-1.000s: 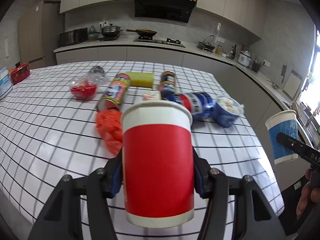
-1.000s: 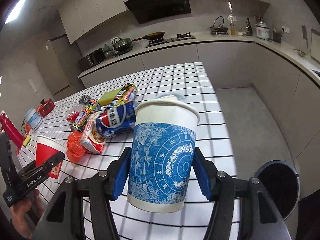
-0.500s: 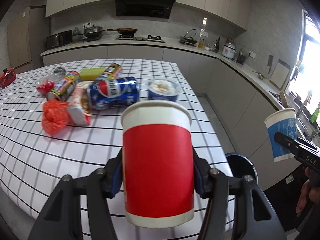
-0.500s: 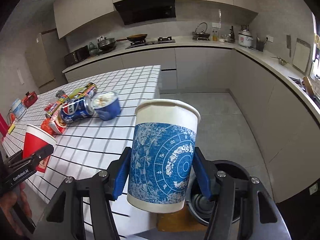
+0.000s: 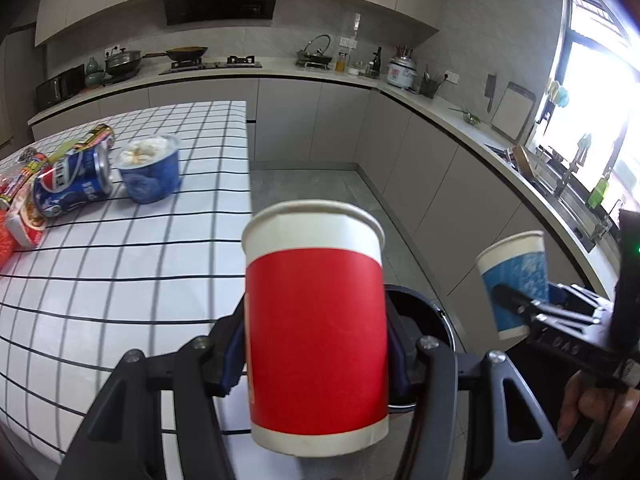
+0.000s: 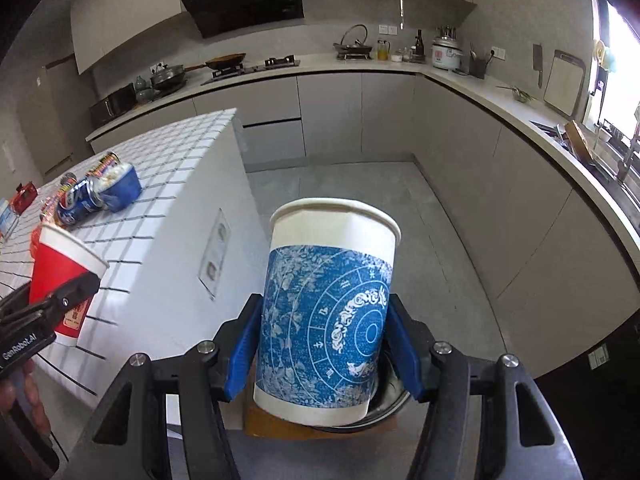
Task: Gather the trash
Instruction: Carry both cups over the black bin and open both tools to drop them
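My left gripper is shut on a red paper cup, held upright past the table's end; the cup also shows in the right wrist view. My right gripper is shut on a blue patterned paper cup, which also shows in the left wrist view. A dark round trash bin sits on the floor, mostly hidden behind the cups, in the left wrist view and in the right wrist view.
On the white grid table lie a blue bowl of white trash, a blue soda can, snack wrappers and another can. Grey cabinets line the back and right. A brown mat lies under the bin.
Both grippers have swung right, away from the table, and moved closer to the bin on the floor. Both cups stay gripped.
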Motion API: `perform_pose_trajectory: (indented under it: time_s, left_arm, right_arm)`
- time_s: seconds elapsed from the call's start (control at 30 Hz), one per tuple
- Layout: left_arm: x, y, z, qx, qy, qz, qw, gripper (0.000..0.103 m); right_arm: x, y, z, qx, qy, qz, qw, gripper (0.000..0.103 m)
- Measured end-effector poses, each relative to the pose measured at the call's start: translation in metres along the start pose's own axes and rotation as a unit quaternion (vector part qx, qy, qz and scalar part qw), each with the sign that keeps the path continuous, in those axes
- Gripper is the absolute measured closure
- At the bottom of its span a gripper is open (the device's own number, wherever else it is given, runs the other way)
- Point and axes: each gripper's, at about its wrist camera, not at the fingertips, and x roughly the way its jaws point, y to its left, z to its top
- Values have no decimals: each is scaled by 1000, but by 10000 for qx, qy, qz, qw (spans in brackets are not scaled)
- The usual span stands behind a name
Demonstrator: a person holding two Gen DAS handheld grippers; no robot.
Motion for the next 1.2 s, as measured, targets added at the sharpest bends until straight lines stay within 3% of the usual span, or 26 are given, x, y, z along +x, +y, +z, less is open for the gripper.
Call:
perform_pose_trajectory:
  time_s: [0.2, 0.27, 0.3, 0.4, 0.77, 0.87, 0.93, 1.03, 1.2]
  left_arm:
    - [22, -19, -4, 86, 92, 229, 9997, 45]
    - [30, -25, -7, 59, 121, 302, 9995, 45]
    - [34, -28, -9, 38, 135, 339, 9993, 45]
    - [51, -39, -18, -31, 233, 408, 9989, 45]
    - [143, -107, -64, -86, 996, 129, 9949, 44]
    - [157, -126, -72, -121, 1114, -39, 9937, 39]
    - [165, -137, -71, -98, 1337, -64, 9910, 28]
    - [144, -136, -57, -134, 1184, -77, 9928, 21]
    - [88, -107, -23, -250, 766, 297, 9963, 20]
  right_arm:
    - [59, -23, -11, -26, 431, 260, 9987, 39]
    - [88, -28, -16, -106, 792, 288, 9964, 27]
    - [100, -30, -19, -128, 862, 221, 9960, 14]
    - [121, -48, -25, 0, 955, 233, 9952, 13]
    - [107, -124, -30, 332, 682, -122, 9970, 13]
    - [102, -145, -32, 415, 659, -272, 9966, 13]
    - [97, -159, -32, 484, 657, -319, 9962, 13]
    - [88, -174, -28, 565, 607, -366, 9959, 13]
    - [78, -168, -8, 671, 411, -115, 9968, 13]
